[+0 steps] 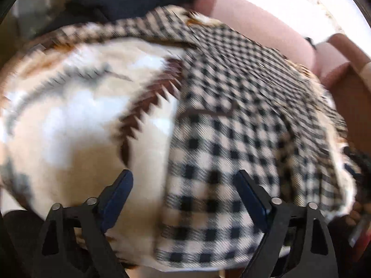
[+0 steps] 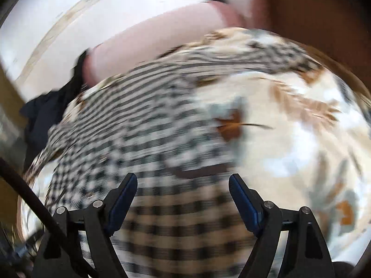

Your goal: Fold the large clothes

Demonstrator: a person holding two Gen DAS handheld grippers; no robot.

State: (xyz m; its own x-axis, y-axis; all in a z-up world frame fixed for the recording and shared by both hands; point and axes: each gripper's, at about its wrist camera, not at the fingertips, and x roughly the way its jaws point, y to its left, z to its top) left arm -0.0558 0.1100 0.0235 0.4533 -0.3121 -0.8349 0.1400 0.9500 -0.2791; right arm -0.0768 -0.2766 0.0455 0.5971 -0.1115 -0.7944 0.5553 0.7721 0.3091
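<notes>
A black-and-cream checked garment (image 1: 231, 139) lies spread over a cream bedspread (image 1: 81, 115) printed with brown leaves. My left gripper (image 1: 184, 185) hangs open above the garment's left edge, where check meets bedspread, with nothing between its fingers. In the right wrist view the same checked garment (image 2: 143, 139) fills the middle and left, blurred by motion. My right gripper (image 2: 183, 188) is open above it, pads apart and empty. The leaf-print bedspread (image 2: 289, 127) shows to the right.
A pink cushion or headboard (image 1: 255, 23) runs along the far edge, also the pink cushion (image 2: 150, 39) in the right view. A dark navy cloth (image 1: 120, 0) lies beyond the garment; the dark cloth (image 2: 46, 111) sits at left. A black cable (image 2: 34, 197) crosses the lower left.
</notes>
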